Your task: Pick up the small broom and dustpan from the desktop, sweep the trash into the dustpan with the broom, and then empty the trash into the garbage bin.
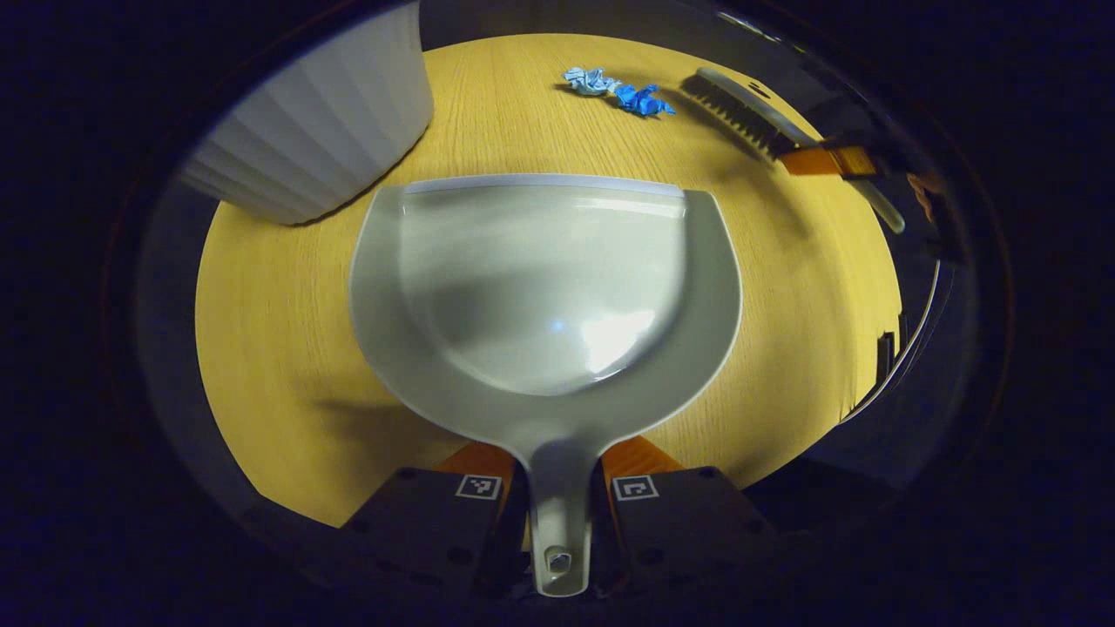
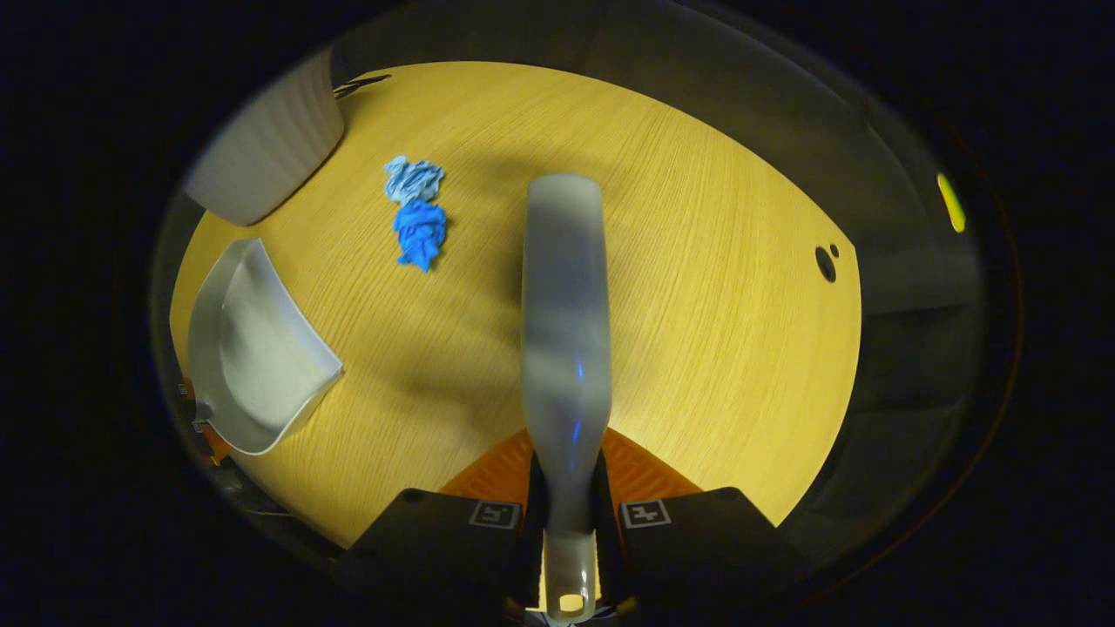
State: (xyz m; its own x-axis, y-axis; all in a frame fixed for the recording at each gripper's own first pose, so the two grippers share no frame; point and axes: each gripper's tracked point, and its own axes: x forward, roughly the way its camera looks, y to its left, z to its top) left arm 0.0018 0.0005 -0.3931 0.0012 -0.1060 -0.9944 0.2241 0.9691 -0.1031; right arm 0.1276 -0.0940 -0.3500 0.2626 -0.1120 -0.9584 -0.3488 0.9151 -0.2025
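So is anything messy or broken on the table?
Only the trash: two crumpled blue scraps lie loose on the wooden table, between the dustpan and the broom. Nothing looks broken or spilled; the white bin stands upright.

My fingers cover the sides of the dustpan [image 1: 549, 287] handle. In the right gripper view the broom [image 2: 564, 331] is blurred, its bristles hidden beneath. The bin [image 1: 322, 122] is cut off at far left.

Grey dustpan [image 1: 540, 287], blue trash [image 2: 418, 222], wood-grain yellow desktop [image 2: 714, 287], white ribbed bin [image 1: 322, 131].
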